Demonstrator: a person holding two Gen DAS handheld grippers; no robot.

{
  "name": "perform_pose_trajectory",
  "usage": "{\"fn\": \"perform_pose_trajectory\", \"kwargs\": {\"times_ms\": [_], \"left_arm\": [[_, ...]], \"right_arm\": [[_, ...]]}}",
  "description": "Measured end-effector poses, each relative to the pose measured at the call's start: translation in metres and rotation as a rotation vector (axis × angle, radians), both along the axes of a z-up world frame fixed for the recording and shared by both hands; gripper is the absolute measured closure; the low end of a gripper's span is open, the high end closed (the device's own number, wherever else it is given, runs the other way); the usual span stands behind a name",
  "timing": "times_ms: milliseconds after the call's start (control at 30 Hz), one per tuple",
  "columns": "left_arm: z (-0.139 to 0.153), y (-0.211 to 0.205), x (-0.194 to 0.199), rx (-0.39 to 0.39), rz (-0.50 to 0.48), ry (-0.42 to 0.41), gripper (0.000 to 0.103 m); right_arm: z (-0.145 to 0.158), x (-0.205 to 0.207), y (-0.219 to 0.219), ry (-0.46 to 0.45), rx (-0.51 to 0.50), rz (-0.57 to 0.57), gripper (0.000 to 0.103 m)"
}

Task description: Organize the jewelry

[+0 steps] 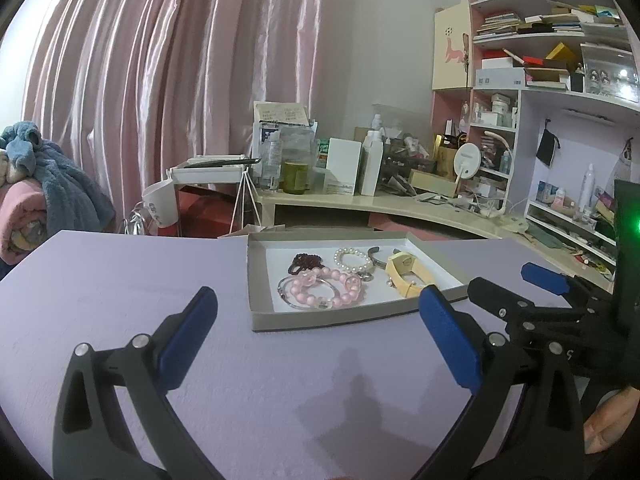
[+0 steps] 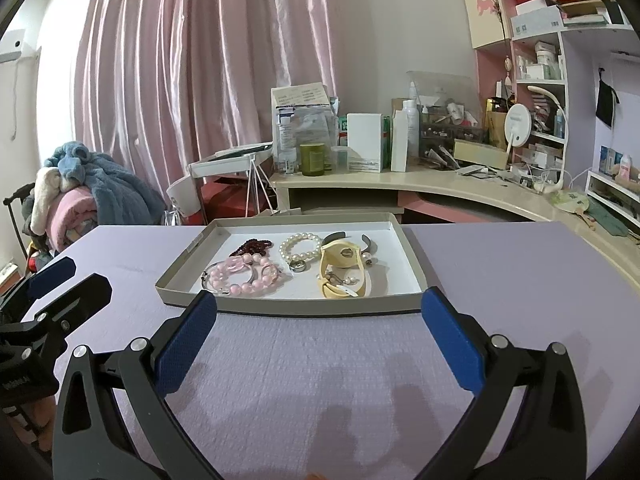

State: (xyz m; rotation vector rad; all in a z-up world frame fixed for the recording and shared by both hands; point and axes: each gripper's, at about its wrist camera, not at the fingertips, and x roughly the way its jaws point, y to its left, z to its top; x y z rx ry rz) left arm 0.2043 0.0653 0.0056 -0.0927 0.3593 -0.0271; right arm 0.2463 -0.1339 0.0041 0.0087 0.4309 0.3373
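Both your left gripper point(image 1: 316, 332) and right gripper point(image 2: 318, 334) hang spread wide and empty over the lilac desk point(image 2: 500, 280), so bring one down slowly over a single piece and close on its band, not the tangle. The jewelry lies in the shallow grey cardboard tray point(image 2: 320, 307): pink bead bracelets point(image 2: 248, 276), a white pearl bracelet point(image 2: 300, 248), a yellow strap watch point(image 2: 344, 268).

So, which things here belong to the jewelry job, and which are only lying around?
For the job:
- shallow tray
- pink bead bracelet
- white pearl bracelet
- dark red bead bracelet
- yellow watch
- left gripper and right gripper, both open

Just lying about:
- desk with its boxes and bottles
- round mirror
- blue blanket
- pink curtain
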Motion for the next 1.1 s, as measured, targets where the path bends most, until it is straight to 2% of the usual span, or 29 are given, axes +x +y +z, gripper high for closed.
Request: {"fn": "perform_pose_trajectory", "kwargs": {"times_ms": [1100], "left_arm": [[-0.0044,-0.0006,0.0091,-0.027,-0.009,0.021,0.002]], "right_arm": [[-0.0005,0.0007,-0.0016,0.002,0.002,0.001,0.001]]}}
